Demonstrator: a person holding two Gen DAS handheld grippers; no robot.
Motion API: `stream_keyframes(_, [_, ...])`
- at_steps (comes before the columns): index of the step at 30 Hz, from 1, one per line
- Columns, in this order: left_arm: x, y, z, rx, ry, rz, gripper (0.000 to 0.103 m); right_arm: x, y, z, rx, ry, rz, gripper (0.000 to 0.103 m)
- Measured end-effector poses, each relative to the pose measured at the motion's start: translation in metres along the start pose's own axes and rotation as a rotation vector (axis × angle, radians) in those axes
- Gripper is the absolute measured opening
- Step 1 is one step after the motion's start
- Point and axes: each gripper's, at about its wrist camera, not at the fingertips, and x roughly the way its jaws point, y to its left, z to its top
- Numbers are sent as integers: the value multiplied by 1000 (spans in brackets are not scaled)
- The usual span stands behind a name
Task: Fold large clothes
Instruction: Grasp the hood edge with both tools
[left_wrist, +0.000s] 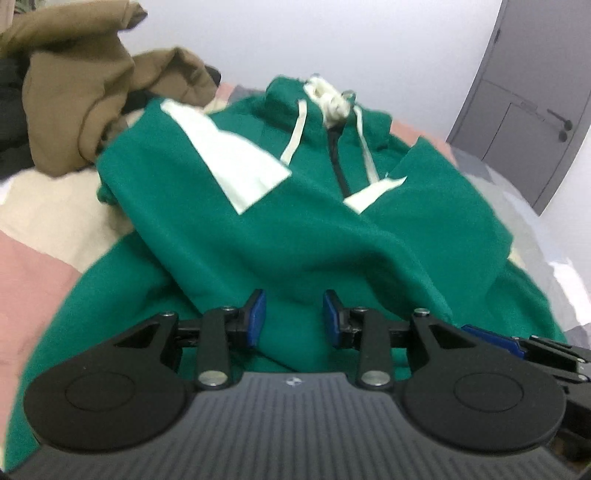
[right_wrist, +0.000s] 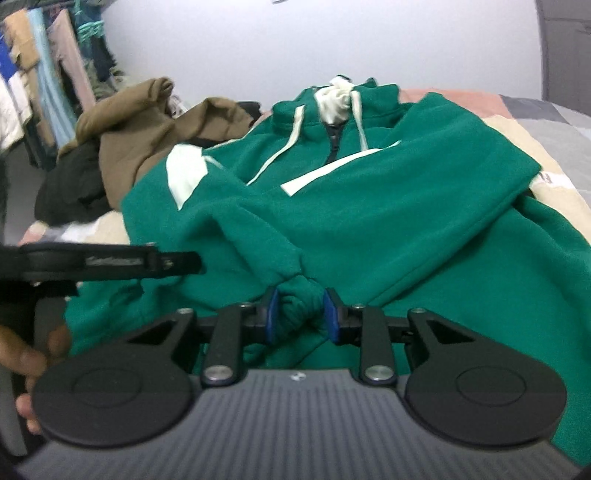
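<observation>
From the left wrist: the green hoodie (left_wrist: 295, 229) lies front-up on the patchwork bedspread (left_wrist: 33, 273), sleeves crossed. The left gripper (left_wrist: 294, 317) hovers over it, pads apart, empty; a grey door (left_wrist: 524, 110) stands beyond. From the right wrist: the right gripper (right_wrist: 300, 314) is clamped on the sleeve cuff (right_wrist: 299, 295); only here, hanging clothes (right_wrist: 44, 74).

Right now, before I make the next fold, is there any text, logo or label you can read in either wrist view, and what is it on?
Nothing can be read for certain.
White lettering on the black bar of the left claw tool: too blurred to read.
Small white round emblem on the grey ribbed body behind the right claw: a mark, no letters.
Dark print at the bedcover edge: cut off, unreadable.
Green hoodie: no print visible.
</observation>
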Motion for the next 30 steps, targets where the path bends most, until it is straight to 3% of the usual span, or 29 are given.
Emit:
stream_keyframes(5, [-30,-2,24,-28,-48,-56,39,-29,3,21,7,-47,-7,30])
stream_keyframes(10, [-20,2,76,-20,-59,-64,39,-33,-3,63,8,-100,-11,31])
stream_keyframes(14, [22,28,135,-58,-48,-83,41,-4,-13,118,39,-128,-17,52])
stream_keyframes(18, [90,46,202,-97,-46,-97,52,56,-32,184,101,-143,-10,52])
stream_keyframes(20, [132,56,236,-111,-47,-101,52,99,-49,216,145,-150,-24,57])
stream_keyframes(26, [263,71,310,-117,-35,-134,52,236,-108,288,277,-136,-80,57])
stream_keyframes(30, [331,64,331,-14,-41,-25,52,311,-141,307,320,-109,-99,58])
